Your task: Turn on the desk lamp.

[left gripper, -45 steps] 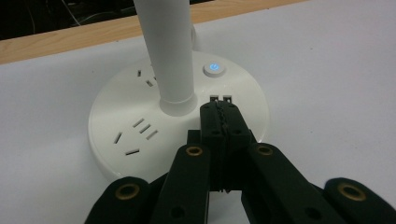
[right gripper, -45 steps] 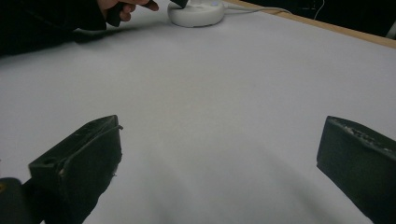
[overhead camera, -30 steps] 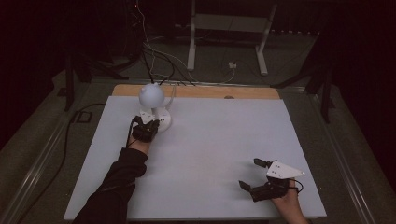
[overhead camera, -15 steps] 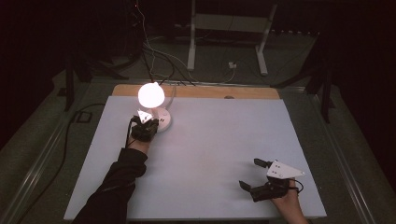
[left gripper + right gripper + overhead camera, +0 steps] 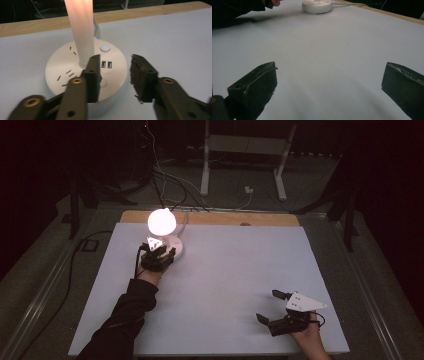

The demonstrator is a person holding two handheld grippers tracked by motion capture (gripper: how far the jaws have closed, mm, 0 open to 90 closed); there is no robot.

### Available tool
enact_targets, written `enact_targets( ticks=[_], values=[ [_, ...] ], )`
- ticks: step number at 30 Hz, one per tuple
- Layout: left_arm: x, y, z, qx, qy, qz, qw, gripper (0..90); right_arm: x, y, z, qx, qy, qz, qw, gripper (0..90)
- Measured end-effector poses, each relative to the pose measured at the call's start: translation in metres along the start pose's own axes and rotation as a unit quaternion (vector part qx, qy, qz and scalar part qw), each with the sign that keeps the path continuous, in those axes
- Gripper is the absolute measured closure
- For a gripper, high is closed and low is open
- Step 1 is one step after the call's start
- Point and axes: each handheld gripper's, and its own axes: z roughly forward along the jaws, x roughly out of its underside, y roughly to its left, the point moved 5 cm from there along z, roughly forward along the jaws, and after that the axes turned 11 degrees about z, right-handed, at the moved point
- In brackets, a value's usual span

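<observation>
1. Darkness surrounds the scene; a white-topped bench [image 5: 235, 285] with a pale wooden strip [image 5: 270, 219] along its far edge is seen from the high view, and dark cables [image 5: 165, 190] and a white metal stand [image 5: 245, 150] are made out on the floor beyond it.
2. Near the far left corner of the bench a round white plastic lamp base with sockets [image 5: 75, 72] is set, and a lit white globe lamp [image 5: 161, 221] is carried above it on a glowing white stem [image 5: 81, 30].
3. On the base, two USB ports [image 5: 106, 64] and a small round button with a blue light [image 5: 105, 48] are seen in the left gripper view, with several plug slots to the stem's left.
4. A white cable [image 5: 352, 4] is led from the base toward the wooden strip.
5. The left gripper [image 5: 159, 254] is held at the base's near side; its jaws have just been opening and are now parted to a moderate gap, with nothing between them. One jaw is seen in front of the stem's foot; the other is held over the bench just beside the base's rim.
6. The right gripper [image 5: 274, 307] is kept near the bench's near right corner, well apart from the lamp; its jaws are spread wide over bare bench, and nothing is held.
7. A dark sleeve [image 5: 125, 315] is seen on the left forearm.
</observation>
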Motion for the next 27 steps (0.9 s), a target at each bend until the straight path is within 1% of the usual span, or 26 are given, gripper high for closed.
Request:
enact_targets(
  ticks=[4,7,8,10,14,15,16,17,19,20,21,23,24,27],
  values=[
    [-0.002,-0.001,-0.003,0.001,0.001,-0.004,1.0000,46.6,0.000,0.000,0.000,0.000,-0.002,0.001,1.0000,0.0],
    [-0.002,0.000,-0.004,0.003,0.007,-0.005,1.0000,41.3,0.000,0.000,0.000,0.000,-0.001,-0.001,1.0000,0.0],
    [-0.002,0.000,-0.004,0.001,0.008,-0.006,0.9999,38.8,-0.001,0.000,0.000,0.000,-0.002,0.000,1.0000,0.0],
    [-0.002,0.000,-0.005,0.007,0.010,-0.013,0.9998,34.7,0.000,0.000,0.000,0.000,-0.001,0.001,1.0000,0.0],
    [-0.003,0.002,-0.007,0.001,0.008,-0.010,0.9999,26.4,0.000,0.000,0.000,0.000,-0.001,0.000,1.0000,0.0],
    [-0.003,0.002,-0.008,0.004,0.007,-0.013,0.9999,25.4,0.000,0.000,0.000,0.000,-0.002,0.001,1.0000,0.0],
    [-0.003,0.002,-0.008,0.006,0.010,-0.015,0.9998,18.6,0.000,0.000,0.000,0.000,0.000,0.001,1.0000,0.0],
    [-0.003,0.002,-0.008,0.008,0.012,-0.016,0.9998,18.6,0.000,0.000,0.000,0.000,0.000,0.001,1.0000,0.0],
    [-0.003,0.002,-0.009,0.012,0.014,-0.017,0.9997,15.4,0.000,0.000,0.000,-0.001,-0.001,-0.001,1.0000,0.0],
    [-0.003,0.002,-0.009,0.013,0.017,-0.018,0.9996,12.4,-0.001,0.000,0.000,-0.001,-0.002,0.000,1.0000,0.0],
    [-0.003,0.001,-0.009,0.022,0.021,-0.019,0.9994,10.4,-0.001,0.000,0.000,-0.001,-0.002,0.002,1.0000,0.0],
    [-0.003,0.001,-0.010,0.019,0.021,-0.016,0.9995,7.0,0.000,0.000,0.000,0.000,-0.001,0.000,1.0000,0.0],
    [-0.003,0.000,-0.011,0.025,0.021,-0.014,0.9994,2.9,-0.001,0.000,0.000,0.000,-0.002,0.000,1.0000,0.0],
    [-0.004,-0.002,-0.013,0.039,0.019,-0.016,0.9989,1.7,-0.001,0.000,0.000,-0.001,-0.002,0.003,1.0000,0.0]
  ],
)
